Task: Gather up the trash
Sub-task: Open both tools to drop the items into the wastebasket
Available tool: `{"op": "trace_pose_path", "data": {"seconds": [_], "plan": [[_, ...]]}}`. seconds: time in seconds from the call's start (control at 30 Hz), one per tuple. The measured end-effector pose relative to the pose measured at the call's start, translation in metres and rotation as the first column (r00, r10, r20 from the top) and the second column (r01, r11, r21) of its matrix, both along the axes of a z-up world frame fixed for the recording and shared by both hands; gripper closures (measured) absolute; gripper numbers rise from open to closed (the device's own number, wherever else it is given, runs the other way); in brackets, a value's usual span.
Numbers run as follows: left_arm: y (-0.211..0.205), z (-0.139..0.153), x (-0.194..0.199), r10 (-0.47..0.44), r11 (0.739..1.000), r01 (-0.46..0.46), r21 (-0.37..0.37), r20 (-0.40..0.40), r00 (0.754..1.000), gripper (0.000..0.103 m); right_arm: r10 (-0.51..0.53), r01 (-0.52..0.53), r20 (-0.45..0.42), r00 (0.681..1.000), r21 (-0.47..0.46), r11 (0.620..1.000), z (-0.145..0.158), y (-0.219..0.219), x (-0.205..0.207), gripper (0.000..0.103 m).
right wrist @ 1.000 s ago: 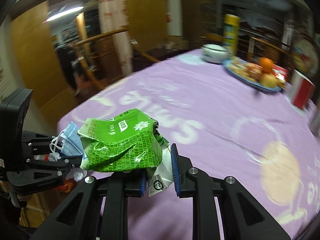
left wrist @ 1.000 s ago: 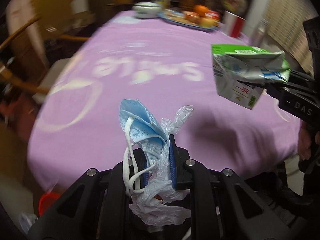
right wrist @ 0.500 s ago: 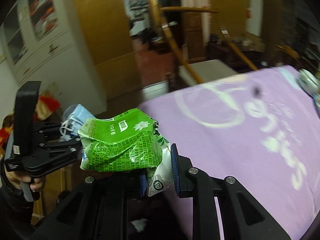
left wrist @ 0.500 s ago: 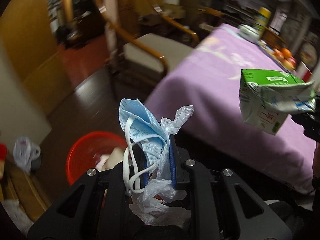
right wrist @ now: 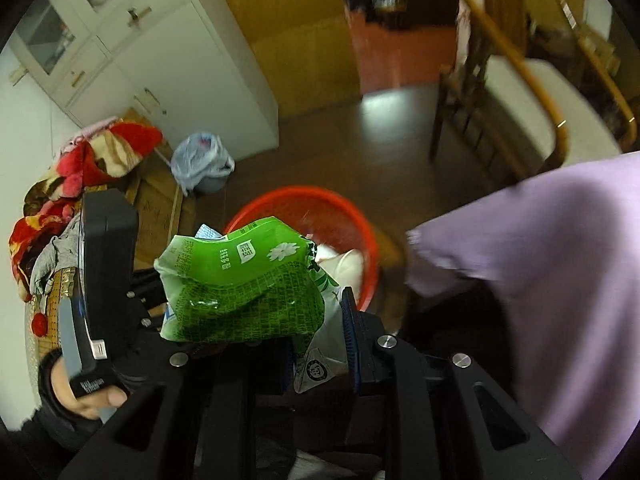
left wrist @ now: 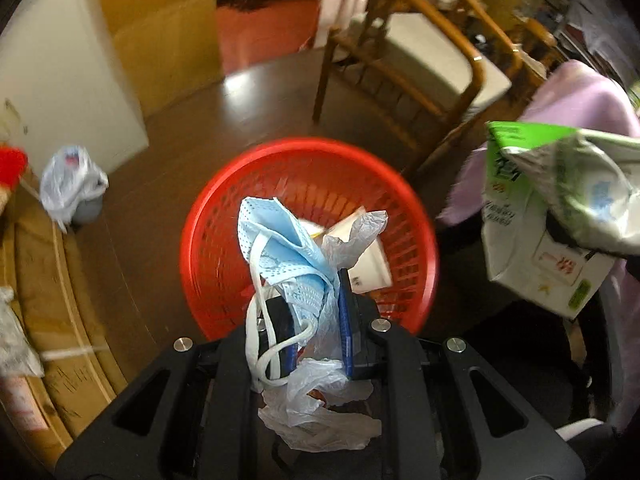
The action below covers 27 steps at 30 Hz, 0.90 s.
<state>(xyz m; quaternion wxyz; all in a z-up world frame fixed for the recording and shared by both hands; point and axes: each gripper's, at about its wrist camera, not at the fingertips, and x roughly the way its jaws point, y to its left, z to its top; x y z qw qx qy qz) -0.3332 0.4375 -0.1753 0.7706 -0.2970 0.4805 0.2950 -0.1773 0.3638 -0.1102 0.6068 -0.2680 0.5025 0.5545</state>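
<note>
My left gripper [left wrist: 314, 316] is shut on a blue face mask [left wrist: 280, 236] and a crumpled clear plastic bag [left wrist: 320, 412], held right above a red mesh waste basket [left wrist: 224, 208] on the floor. White paper trash [left wrist: 370, 264] lies inside it. My right gripper [right wrist: 320, 336] is shut on a crushed green and white carton [right wrist: 240, 284], which also shows at the right of the left wrist view as the carton [left wrist: 552, 208]. The basket [right wrist: 336, 204] sits just beyond the carton in the right wrist view. A hand [right wrist: 84, 396] holds the left gripper body there.
A wooden chair [left wrist: 432, 68] with a pale seat stands behind the basket. The lilac tablecloth [right wrist: 560, 264] hangs at the right. A small bin lined with a plastic bag [left wrist: 68, 184] stands by a white cabinet [right wrist: 152, 64]. Cardboard and blankets [right wrist: 72, 176] lie at the left.
Both grippers swung away from the lilac table and down toward the floor. The red basket now lies directly under the left gripper. Both keep hold of their trash.
</note>
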Motion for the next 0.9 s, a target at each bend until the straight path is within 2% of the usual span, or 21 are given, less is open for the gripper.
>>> {"op": "trace_pose_path", "data": {"seconds": [0.07, 0.2, 0.23, 0.27, 0.3, 0.33, 0.37, 0.6, 0.67, 0.8, 0.9], "plan": [[0.010, -0.014, -0.003, 0.027, 1.000, -0.028, -0.012, -0.015, 1.000, 0.085, 0.006, -0.007, -0.012, 1.000, -0.038, 0.999, -0.017, 0.013, -0.004, 0.082], [0.019, -0.027, -0.002, 0.070, 0.997, -0.071, -0.038, -0.024, 0.997, 0.075, 0.002, -0.005, -0.028, 1.000, -0.118, 0.993, -0.051, 0.033, -0.006, 0.079], [0.020, -0.028, -0.002, 0.077, 0.996, -0.078, -0.032, -0.030, 0.997, 0.069, -0.003, 0.000, -0.027, 1.000, -0.136, 0.991, -0.057, 0.037, -0.005, 0.078], [0.022, -0.029, -0.001, 0.087, 0.996, -0.088, -0.018, -0.043, 0.995, 0.053, -0.004, 0.001, -0.021, 1.000, -0.143, 0.990, -0.062, 0.042, -0.005, 0.071], [0.022, -0.028, 0.000, 0.103, 0.995, -0.103, 0.009, -0.061, 0.993, 0.041, -0.002, 0.000, -0.014, 1.000, -0.145, 0.989, -0.064, 0.044, -0.005, 0.067], [0.021, -0.027, 0.000, 0.111, 0.994, -0.109, 0.030, -0.070, 0.991, 0.034, 0.002, -0.003, -0.014, 1.000, -0.139, 0.990, -0.064, 0.045, -0.004, 0.057], [0.021, -0.025, 0.000, 0.114, 0.993, -0.110, 0.046, -0.075, 0.991, 0.026, 0.004, -0.006, -0.015, 1.000, -0.131, 0.991, -0.063, 0.045, -0.003, 0.054], [0.008, -0.009, -0.001, 0.144, 0.986, -0.135, 0.102, -0.090, 0.986, 0.024, -0.006, 0.004, -0.027, 1.000, -0.081, 0.997, -0.048, 0.031, 0.010, 0.053], [0.001, -0.002, -0.001, 0.154, 0.983, -0.143, 0.119, -0.092, 0.984, 0.024, -0.001, 0.001, -0.006, 1.000, -0.073, 0.997, -0.043, 0.027, 0.011, 0.052], [-0.011, 0.007, 0.001, 0.163, 0.981, -0.151, 0.121, -0.096, 0.982, 0.016, 0.017, -0.013, 0.073, 0.997, -0.049, 0.999, -0.030, 0.008, 0.007, 0.046], [-0.021, 0.015, 0.000, 0.171, 0.980, -0.158, 0.124, -0.099, 0.980, 0.015, 0.023, -0.020, 0.111, 0.994, -0.026, 0.999, -0.023, -0.008, 0.002, 0.040]]}}
